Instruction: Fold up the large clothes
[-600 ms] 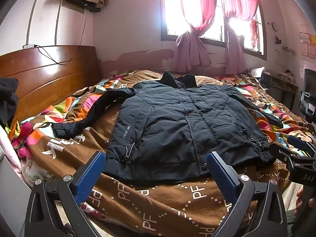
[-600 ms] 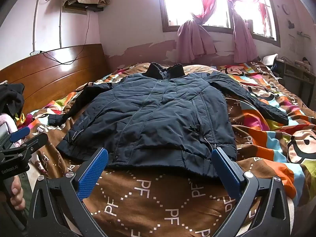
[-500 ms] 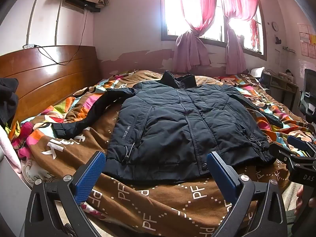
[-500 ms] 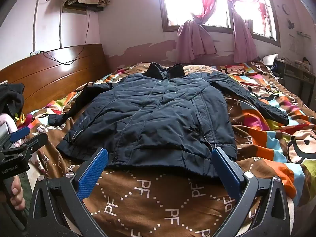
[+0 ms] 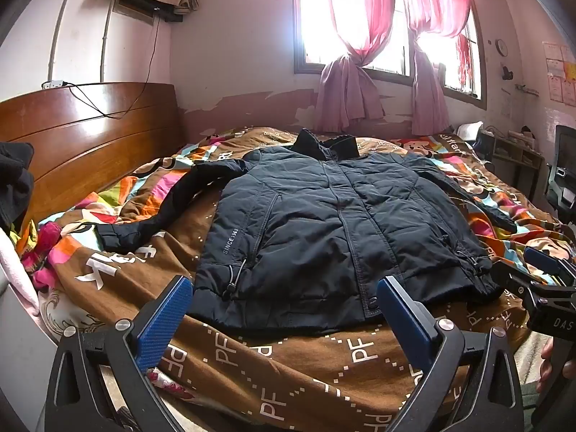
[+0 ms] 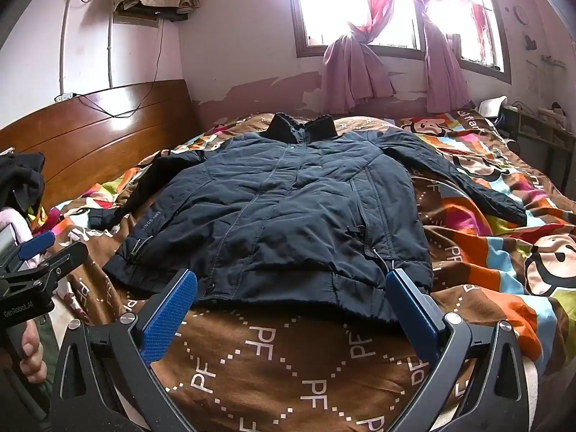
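jacket (image 5: 324, 230): flat, front up on bed (image 5: 324, 363), collar at 12 o'clock, sleeves toward 9 and 3 | left claw (image 5: 284, 318): spread, empty, at hem | right claw (image 6: 291, 309): spread, empty, at hem

Bare bedspread (image 5: 324, 367) strip between near edge and jacket (image 5: 334, 230) hem: open approach. Headboard (image 5: 90, 144) and clothes pile (image 5: 14, 180) block left side.
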